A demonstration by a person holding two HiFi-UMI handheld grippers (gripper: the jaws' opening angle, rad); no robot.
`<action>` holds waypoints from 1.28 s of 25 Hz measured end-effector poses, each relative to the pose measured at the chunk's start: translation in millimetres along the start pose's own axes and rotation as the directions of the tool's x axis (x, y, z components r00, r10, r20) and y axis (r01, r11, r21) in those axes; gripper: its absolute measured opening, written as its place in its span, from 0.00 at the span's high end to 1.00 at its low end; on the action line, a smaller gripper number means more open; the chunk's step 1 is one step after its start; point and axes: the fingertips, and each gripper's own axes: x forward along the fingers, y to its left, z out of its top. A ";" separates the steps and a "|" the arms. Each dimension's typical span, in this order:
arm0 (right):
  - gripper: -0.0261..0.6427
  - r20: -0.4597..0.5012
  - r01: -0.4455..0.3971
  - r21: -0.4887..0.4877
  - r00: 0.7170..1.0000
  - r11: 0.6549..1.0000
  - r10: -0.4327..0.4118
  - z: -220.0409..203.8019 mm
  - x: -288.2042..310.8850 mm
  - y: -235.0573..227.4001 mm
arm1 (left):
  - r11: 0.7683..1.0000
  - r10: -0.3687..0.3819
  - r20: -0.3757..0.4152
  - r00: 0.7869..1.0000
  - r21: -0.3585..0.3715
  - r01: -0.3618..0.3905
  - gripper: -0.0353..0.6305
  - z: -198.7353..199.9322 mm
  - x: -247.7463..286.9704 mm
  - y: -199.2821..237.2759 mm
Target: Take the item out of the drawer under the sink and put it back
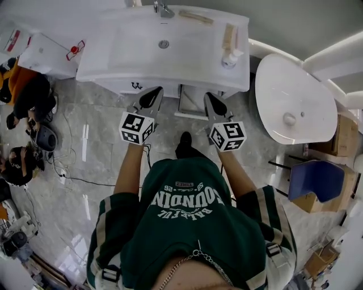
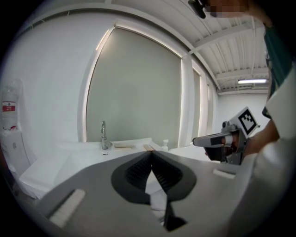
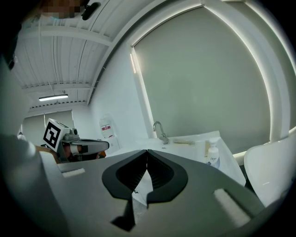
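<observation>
The white sink vanity (image 1: 130, 56) stands in front of me, seen from above in the head view. Under its counter a white drawer (image 1: 191, 103) looks pulled out a little; what it holds is hidden. My left gripper (image 1: 154, 92) hovers just left of that drawer, by the cabinet front. On the drawer's right edge is my right gripper (image 1: 209, 97). In the two gripper views the left gripper (image 2: 151, 153) and the right gripper (image 3: 147, 151) each have their jaws closed tip to tip with nothing between them.
A faucet (image 1: 164, 10), a wooden brush (image 1: 195, 16) and a soap bottle (image 1: 229, 58) sit on the counter. A round white fixture (image 1: 292, 107) stands to the right, a blue chair (image 1: 315, 180) behind it. Cables (image 1: 68, 170) trail over the floor on the left.
</observation>
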 end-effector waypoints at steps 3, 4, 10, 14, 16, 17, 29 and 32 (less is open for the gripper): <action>0.96 0.005 0.014 0.001 1.000 1.000 -0.014 8.3 14.9 -14.0 | 1.000 0.001 0.005 1.000 -0.007 -0.001 0.87 6.3 12.9 9.7; 0.96 0.008 0.020 0.002 1.000 1.000 -0.020 10.4 18.6 -17.2 | 1.000 0.000 0.006 1.000 -0.007 0.000 0.87 8.5 15.6 12.3; 0.96 -0.001 0.039 -0.018 0.999 0.999 -0.039 13.7 38.2 -20.2 | 1.000 -0.027 0.006 1.000 -0.010 0.027 0.87 13.6 25.3 24.4; 0.96 -0.008 0.047 -0.020 0.999 0.999 -0.047 9.2 42.1 -12.7 | 0.998 -0.055 -0.005 0.998 -0.017 0.055 0.87 10.4 28.7 28.9; 0.96 -0.016 0.049 -0.023 0.999 0.999 -0.050 5.0 42.5 -11.0 | 0.997 -0.067 -0.006 0.998 -0.024 0.067 0.87 9.7 31.0 30.1; 0.96 -0.025 0.049 -0.023 0.998 0.999 -0.050 2.1 43.7 -10.7 | 0.997 -0.073 -0.008 0.997 -0.026 0.073 0.87 9.0 32.5 30.8; 0.96 -0.168 -0.002 -0.084 0.986 0.997 -0.012 -54.0 58.2 -15.3 | 0.991 -0.108 -0.080 0.991 -0.083 0.101 0.87 -38.7 47.5 25.9; 0.96 -0.219 -0.027 -0.106 0.976 0.994 0.003 -75.5 62.0 -17.3 | 0.989 -0.108 -0.093 0.990 -0.107 0.098 0.87 -52.8 49.9 23.1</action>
